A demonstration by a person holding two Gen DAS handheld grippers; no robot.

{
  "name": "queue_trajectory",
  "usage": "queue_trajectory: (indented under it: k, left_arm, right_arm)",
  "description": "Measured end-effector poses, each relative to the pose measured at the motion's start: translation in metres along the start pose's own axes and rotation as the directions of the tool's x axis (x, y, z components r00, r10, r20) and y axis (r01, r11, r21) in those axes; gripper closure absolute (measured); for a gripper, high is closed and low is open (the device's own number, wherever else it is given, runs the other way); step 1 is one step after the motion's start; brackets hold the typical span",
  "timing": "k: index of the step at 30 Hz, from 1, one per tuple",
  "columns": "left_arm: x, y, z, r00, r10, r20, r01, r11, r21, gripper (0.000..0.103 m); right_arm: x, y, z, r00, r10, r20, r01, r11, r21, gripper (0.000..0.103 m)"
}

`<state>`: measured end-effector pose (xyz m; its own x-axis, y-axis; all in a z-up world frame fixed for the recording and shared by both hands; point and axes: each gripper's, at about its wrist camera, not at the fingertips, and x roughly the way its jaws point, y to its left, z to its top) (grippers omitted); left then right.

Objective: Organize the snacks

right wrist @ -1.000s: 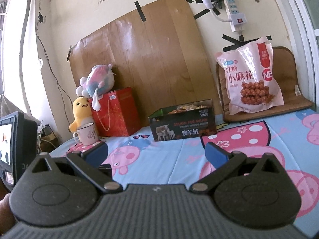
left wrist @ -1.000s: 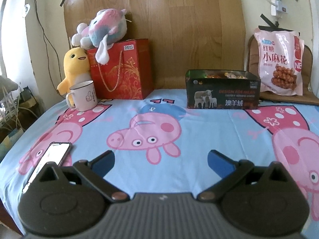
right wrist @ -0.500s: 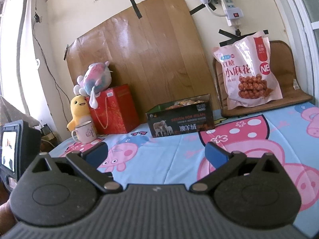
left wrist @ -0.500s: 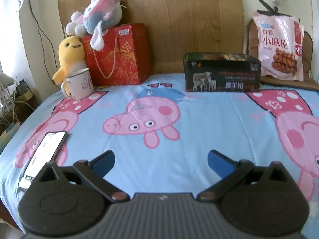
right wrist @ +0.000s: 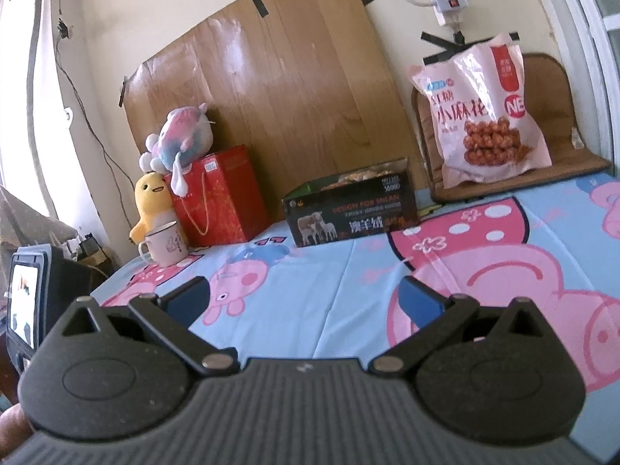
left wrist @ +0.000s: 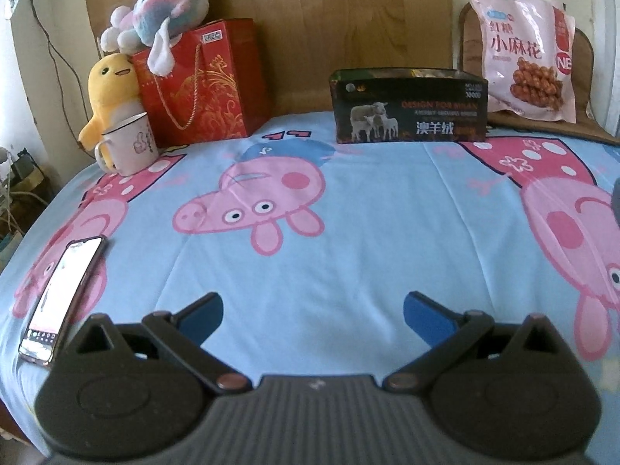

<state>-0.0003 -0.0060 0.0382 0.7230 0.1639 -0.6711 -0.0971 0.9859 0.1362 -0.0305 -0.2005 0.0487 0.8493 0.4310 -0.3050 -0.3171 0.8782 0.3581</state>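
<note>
Jaws of my left gripper (left wrist: 313, 312) gape wide and empty above the bed (left wrist: 368, 240), with the snack box (left wrist: 409, 106) at one o'clock and the snack bag (left wrist: 527, 54) leaning at two. My right gripper (right wrist: 304, 300) is likewise spread wide and holding nothing; there the box (right wrist: 350, 207) sits at twelve, the bag (right wrist: 482, 112) at one.

Both tools prob. nearer snack box (left wrist: 409, 106), lower.

the contents of the dark box (left wrist: 409, 110) are mostly hidden by its front wall. the small print on the snack bag (left wrist: 525, 56) is too blurred to be read. a grey object (left wrist: 615, 205) is cut off by the left wrist view's right edge and cannot be identified.
</note>
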Motion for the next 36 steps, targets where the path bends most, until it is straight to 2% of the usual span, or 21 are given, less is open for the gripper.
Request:
queue_trajectory:
  k: [8, 25, 31, 36]
  left_arm:
    - [0.001, -0.001, 0.0, 1.0, -0.004, -0.008, 0.004, 1.0, 0.003, 0.0]
    - [0.007, -0.007, -0.007, 0.998, -0.032, -0.048, 0.033, 0.999, 0.02, 0.0]
    - [0.007, -0.008, -0.008, 0.998, -0.032, -0.046, 0.033, 0.999, 0.025, 0.0]
    - [0.006, -0.009, -0.008, 1.0, -0.009, -0.029, 0.01, 0.999, 0.037, 0.0]
  right_arm:
    - [0.007, -0.004, -0.006, 0.999, 0.01, -0.045, -0.008, 0.998, 0.059, 0.0]
    - [0.009, -0.011, -0.011, 0.999, -0.01, -0.053, 0.016, 0.993, 0.12, 0.0]
    - [0.01, -0.011, -0.013, 0.998, -0.023, -0.051, 0.029, 0.991, 0.128, 0.0]
    - [0.008, -0.007, -0.013, 0.999, -0.03, -0.035, 0.033, 0.996, 0.088, 0.0]
